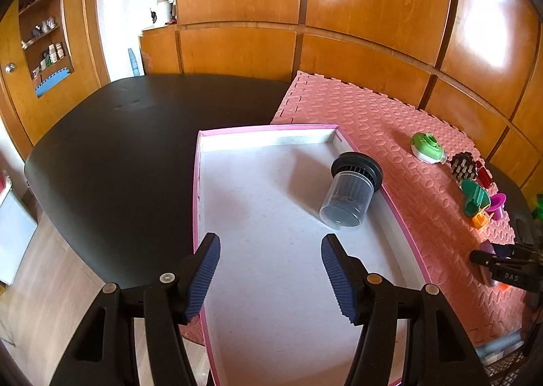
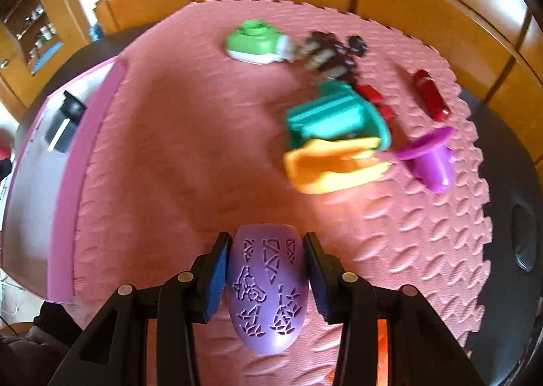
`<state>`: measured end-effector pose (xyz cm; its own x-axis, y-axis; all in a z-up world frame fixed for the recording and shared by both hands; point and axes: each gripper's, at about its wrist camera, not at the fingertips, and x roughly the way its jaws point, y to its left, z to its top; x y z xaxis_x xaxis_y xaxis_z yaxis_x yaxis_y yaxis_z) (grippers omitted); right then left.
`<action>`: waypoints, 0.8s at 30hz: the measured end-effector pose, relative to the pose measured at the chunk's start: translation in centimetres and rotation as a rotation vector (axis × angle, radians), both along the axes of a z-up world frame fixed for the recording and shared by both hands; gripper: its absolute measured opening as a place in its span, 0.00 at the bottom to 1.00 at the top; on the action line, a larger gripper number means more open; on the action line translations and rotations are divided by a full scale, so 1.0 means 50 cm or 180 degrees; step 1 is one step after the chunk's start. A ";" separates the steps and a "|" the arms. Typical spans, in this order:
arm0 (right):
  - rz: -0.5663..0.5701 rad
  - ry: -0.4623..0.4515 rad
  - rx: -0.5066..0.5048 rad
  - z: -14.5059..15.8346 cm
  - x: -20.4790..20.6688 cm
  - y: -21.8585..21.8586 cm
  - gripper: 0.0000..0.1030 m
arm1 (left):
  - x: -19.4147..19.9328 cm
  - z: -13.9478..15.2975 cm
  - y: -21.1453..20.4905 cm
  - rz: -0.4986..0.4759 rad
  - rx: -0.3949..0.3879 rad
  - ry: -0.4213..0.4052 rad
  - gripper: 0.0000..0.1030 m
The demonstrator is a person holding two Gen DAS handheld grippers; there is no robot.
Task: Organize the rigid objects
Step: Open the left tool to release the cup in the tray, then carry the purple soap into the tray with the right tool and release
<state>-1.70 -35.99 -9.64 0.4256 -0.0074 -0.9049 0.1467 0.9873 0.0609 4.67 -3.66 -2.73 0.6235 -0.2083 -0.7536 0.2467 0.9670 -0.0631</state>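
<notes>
My right gripper (image 2: 266, 270) is shut on a purple oval piece with cut-out patterns (image 2: 266, 287), held over the pink foam mat (image 2: 163, 155). Ahead on the mat lie a green and white piece (image 2: 254, 43), a dark brown spiky piece (image 2: 331, 53), a teal piece (image 2: 334, 116), an orange piece (image 2: 331, 165), a magenta cup (image 2: 431, 158) and a red cylinder (image 2: 431, 95). My left gripper (image 1: 271, 267) is open and empty over the pink-rimmed white tray (image 1: 258, 216). A clear jar with a black lid (image 1: 351, 194) lies on its side in the tray.
The mat and the tray rest on a black table (image 1: 129, 148). Wooden wall panels (image 1: 339, 12) stand behind it. The right gripper shows at the right edge of the left wrist view (image 1: 502, 267). A shelf unit (image 1: 44, 26) is at the far left.
</notes>
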 end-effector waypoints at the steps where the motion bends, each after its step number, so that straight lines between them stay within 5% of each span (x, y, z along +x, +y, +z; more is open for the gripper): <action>1: 0.0016 -0.0015 0.0054 0.001 0.001 0.005 0.42 | 0.000 0.000 0.002 0.0000 -0.0001 0.0000 0.61; 11: 0.0147 -0.0093 0.0226 0.004 0.017 0.073 0.42 | -0.001 0.000 0.020 0.0042 -0.0061 0.0004 0.61; 24: 0.0500 -0.0597 0.0434 0.092 0.053 0.175 0.42 | 0.006 -0.001 0.043 0.0133 -0.0146 0.0028 0.61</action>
